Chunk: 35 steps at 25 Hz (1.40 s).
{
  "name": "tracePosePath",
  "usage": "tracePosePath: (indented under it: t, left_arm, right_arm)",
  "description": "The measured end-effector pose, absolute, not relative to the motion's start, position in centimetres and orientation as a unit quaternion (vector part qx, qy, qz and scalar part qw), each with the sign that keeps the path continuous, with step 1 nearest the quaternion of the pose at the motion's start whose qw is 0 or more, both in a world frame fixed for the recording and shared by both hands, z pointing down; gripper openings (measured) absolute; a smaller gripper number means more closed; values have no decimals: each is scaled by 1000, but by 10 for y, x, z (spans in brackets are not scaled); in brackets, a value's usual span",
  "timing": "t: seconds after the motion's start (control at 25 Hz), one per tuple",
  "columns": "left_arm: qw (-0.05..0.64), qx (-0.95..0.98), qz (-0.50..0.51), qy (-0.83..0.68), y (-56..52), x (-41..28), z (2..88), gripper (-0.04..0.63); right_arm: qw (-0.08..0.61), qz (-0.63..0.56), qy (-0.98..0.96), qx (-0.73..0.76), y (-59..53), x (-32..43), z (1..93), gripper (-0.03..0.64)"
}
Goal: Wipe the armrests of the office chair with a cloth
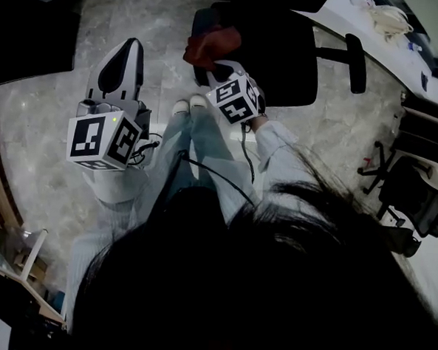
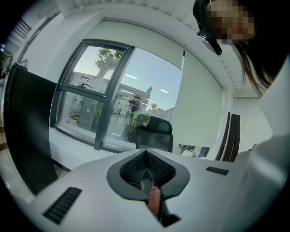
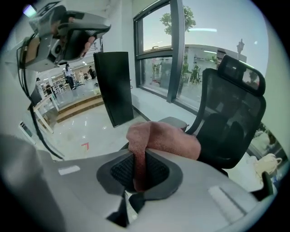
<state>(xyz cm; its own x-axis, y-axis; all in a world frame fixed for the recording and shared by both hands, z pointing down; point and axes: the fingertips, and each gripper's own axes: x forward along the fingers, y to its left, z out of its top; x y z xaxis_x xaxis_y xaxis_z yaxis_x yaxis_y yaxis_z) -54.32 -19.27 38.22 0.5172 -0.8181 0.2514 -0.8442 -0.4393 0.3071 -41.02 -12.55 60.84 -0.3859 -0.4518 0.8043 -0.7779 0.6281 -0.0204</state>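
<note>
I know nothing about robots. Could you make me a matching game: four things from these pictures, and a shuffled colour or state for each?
Things:
1. cloth
2. left gripper
3. office chair
4. floor

Descriptions:
A. black mesh back
B. pinkish, pinched in the jaws of the right gripper
C. grey marbled stone
D. jaws closed together

Pairs: 1-B, 2-D, 3-A, 4-C

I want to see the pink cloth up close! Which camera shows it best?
The right gripper view: the cloth fills the middle, pinched between the right gripper fingers. The head view shows it only as a small reddish bundle by the chair. The left gripper view faces the window instead.
</note>
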Motion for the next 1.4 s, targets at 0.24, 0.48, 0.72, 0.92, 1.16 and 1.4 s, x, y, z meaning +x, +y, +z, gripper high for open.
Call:
tracePosePath:
  t: [0.24, 0.48, 0.72, 0.92, 1.16, 1.4]
  left_arm:
    - [202, 857, 27, -473, -195, -523, 377, 3]
    - [202, 860, 24, -467, -195, -508, 375, 3]
    - [206, 850, 29, -484, -195, -524, 381, 3]
    - [213, 834, 40, -508, -193, -548, 391, 3]
    - [217, 816, 46, -535, -192, -583, 398, 3]
    - [212, 819, 42, -532, -192, -587, 394, 3]
  right_arm:
    - [395, 225, -806, 378, -81, -407, 600, 26]
    - [387, 246, -806, 375, -56, -400, 599, 26]
    - [374, 257, -803, 387, -102, -397, 604, 26]
    - [379, 253, -797, 397, -180, -401, 618, 26]
    - [398, 243, -779, 418, -257, -406, 633, 26]
    - [394, 264, -759, 447, -273, -405, 632, 26]
